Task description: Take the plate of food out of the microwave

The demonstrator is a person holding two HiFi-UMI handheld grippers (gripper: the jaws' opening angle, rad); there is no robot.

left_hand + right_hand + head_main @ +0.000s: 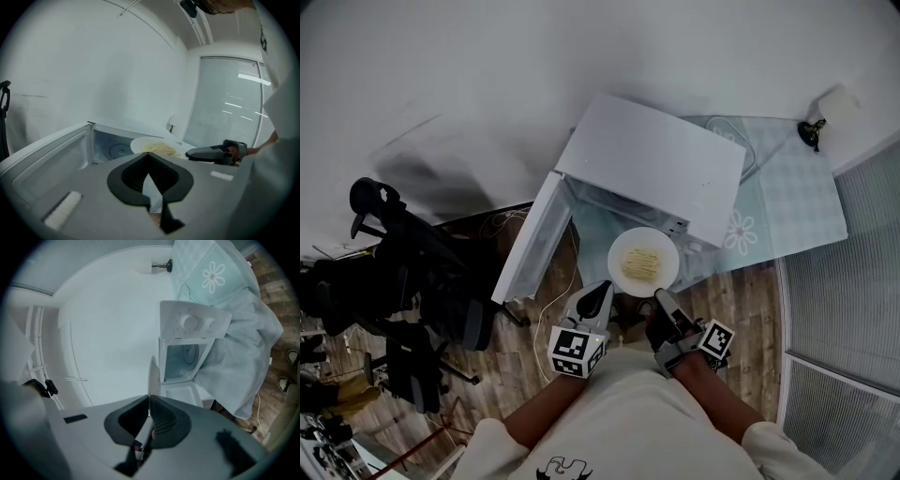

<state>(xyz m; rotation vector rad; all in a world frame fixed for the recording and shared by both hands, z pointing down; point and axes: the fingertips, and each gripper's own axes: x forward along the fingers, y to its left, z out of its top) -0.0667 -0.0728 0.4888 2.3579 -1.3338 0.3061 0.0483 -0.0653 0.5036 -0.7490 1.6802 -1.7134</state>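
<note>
A white plate [643, 261] of pale noodles hangs in front of the open white microwave [656, 164], outside its cavity. My right gripper [661, 298] is shut on the plate's near rim; in the right gripper view the plate [153, 373] shows edge-on between the jaws. My left gripper [606, 289] sits just left of the plate's near edge, shut with nothing between its jaws. The left gripper view shows the plate [154, 146] ahead, the right gripper [218, 152] beside it, and the bare turntable [115, 150] inside the cavity.
The microwave door [530, 239] swings open to the left. The microwave stands on a table under a pale floral cloth [787, 197]. Black chairs and gear [403, 281] crowd the left floor. A small dark lamp [811, 131] stands at the far right corner.
</note>
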